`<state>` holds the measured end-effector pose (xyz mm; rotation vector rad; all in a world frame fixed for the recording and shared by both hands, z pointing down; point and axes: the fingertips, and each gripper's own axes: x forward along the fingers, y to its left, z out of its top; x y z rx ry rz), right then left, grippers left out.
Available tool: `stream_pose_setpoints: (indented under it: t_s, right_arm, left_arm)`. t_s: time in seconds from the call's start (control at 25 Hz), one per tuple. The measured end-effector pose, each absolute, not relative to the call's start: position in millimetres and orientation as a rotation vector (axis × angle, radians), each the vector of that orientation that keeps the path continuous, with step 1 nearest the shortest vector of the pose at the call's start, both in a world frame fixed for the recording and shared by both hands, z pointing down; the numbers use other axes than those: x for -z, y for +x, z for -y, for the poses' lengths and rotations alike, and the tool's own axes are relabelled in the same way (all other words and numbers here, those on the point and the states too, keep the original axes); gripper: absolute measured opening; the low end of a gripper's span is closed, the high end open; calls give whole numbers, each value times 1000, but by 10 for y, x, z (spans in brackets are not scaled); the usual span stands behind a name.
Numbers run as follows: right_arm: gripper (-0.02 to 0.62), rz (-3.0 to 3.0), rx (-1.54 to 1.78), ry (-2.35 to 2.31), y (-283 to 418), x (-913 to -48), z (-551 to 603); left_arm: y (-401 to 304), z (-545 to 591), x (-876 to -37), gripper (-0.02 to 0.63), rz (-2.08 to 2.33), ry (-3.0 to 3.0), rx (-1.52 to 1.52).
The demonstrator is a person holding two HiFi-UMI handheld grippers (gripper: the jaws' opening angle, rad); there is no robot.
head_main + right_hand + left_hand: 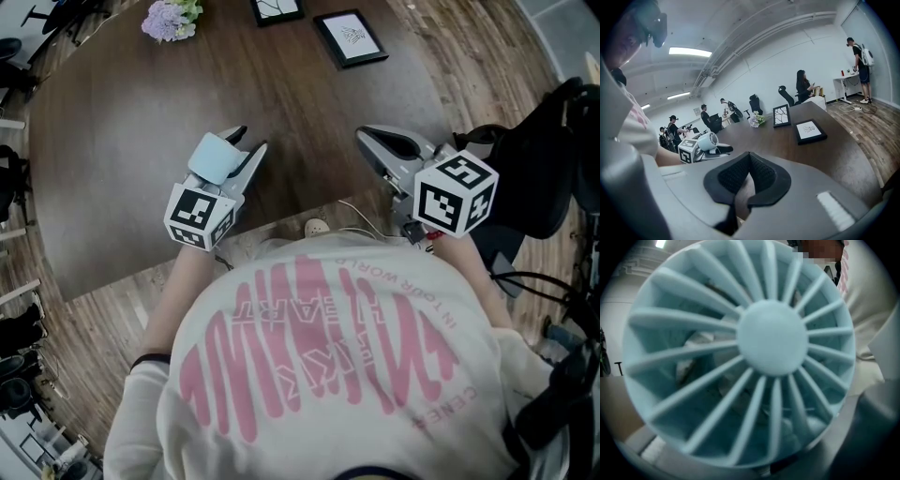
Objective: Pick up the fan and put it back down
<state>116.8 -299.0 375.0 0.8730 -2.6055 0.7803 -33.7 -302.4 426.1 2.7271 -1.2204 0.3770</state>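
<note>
Open office: swivel chairs [786,96], long meeting table [834,154].

The blurred fan [772,338] blocks nearly all of the left gripper view.

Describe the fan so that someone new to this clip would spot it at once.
Over the near edge of the dark round table, find the left gripper. The fan sits between its jaws, just ahead of the marker cube. It is the only pale blue thing there, a round drum with a spoked grille, unlike the grey jaws and black-and-white cube.
</note>
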Motion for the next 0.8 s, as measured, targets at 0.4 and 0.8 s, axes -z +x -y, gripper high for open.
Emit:
stream_pose_setpoints:
  t_s: [0.4,0.8]
  right_arm:
    - [5,2599,-754,852,1168,-3741,2931]
    - [6,2597,-754,842,1137,-3736,2877]
  left_arm:
    - [-312,2930,-4320,193,1230,2760,-420]
    - [-376,2914,-4324,232,1264,2728,-461]
